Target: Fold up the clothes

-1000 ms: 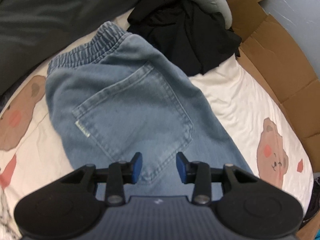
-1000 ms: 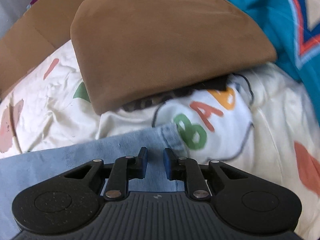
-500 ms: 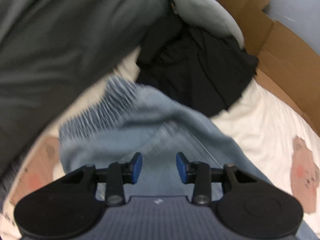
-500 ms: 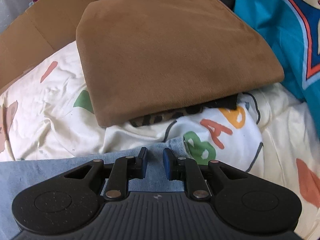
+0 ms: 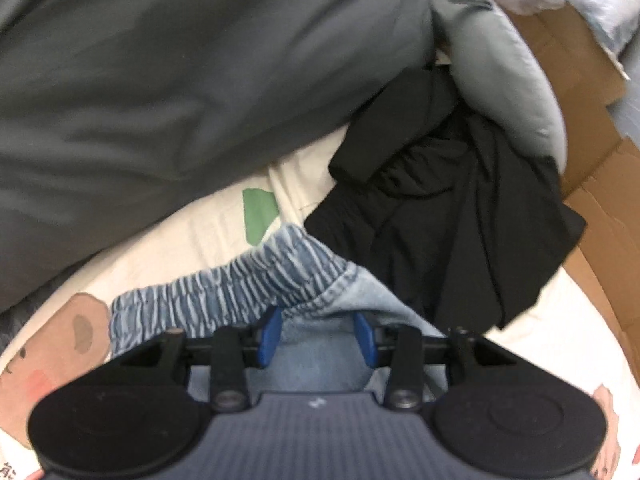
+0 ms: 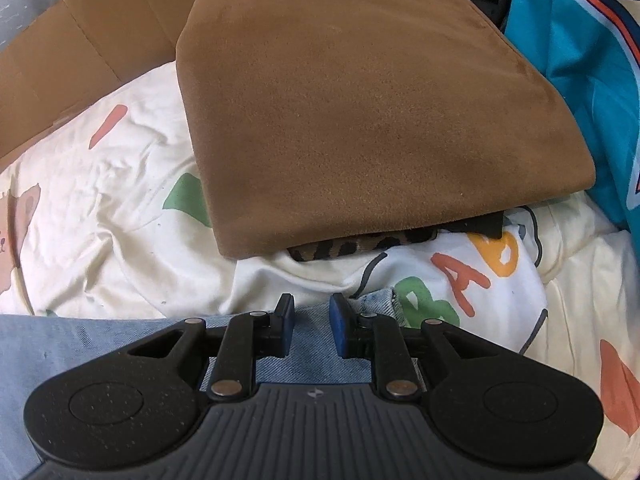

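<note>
lining up a fold of the jeans, low in both frames on the printed sheet. left gripper half apart over the waistband; right gripper opening above the hem, nothing pinched. next: close on both ends and lift. versus a second ago, waistband now at the left fingertips, back pocket gone from view.

Pale blue denim jeans, brown folded cloth, cream bear-printed sheet

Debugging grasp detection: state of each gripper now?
Left gripper: open, over the jeans waistband, gripping nothing.
Right gripper: jaws opening, jeans hem between them, not pinched.
</note>
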`<move>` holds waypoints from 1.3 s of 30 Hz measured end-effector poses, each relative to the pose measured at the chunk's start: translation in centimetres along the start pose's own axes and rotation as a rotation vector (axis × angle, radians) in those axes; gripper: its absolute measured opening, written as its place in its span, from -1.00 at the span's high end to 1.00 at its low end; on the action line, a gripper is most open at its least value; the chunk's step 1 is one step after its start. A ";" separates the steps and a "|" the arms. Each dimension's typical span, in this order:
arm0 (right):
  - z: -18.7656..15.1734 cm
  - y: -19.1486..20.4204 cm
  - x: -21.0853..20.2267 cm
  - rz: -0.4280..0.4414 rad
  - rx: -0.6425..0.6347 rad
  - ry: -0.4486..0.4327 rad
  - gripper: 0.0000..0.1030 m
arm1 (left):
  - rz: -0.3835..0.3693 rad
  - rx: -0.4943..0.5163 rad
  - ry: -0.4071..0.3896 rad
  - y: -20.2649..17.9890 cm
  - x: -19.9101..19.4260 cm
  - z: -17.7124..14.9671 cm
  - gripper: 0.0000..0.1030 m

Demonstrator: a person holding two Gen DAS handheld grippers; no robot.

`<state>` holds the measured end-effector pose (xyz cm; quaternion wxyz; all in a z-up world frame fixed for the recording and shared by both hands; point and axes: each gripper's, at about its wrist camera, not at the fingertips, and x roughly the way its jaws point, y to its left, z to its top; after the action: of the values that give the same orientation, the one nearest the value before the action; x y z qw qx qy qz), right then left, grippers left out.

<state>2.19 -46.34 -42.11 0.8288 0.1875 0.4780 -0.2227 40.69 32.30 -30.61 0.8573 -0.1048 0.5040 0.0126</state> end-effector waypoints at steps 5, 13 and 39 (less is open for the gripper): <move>-0.2 0.3 -1.0 -0.002 -0.012 0.002 0.49 | 0.028 0.002 0.015 -0.1 2.7 0.7 0.13; -1.1 1.2 -2.1 0.012 -0.068 -0.002 0.49 | 0.100 0.093 0.054 -2.0 3.6 1.7 0.08; -2.3 1.5 -1.6 0.017 -0.069 0.023 0.49 | -0.054 0.384 0.094 -10.8 3.8 -2.4 0.14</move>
<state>0.68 -43.53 -41.71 0.8311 0.1651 0.4931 -0.1969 41.85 20.92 -33.18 0.8369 0.0467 0.5338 -0.1116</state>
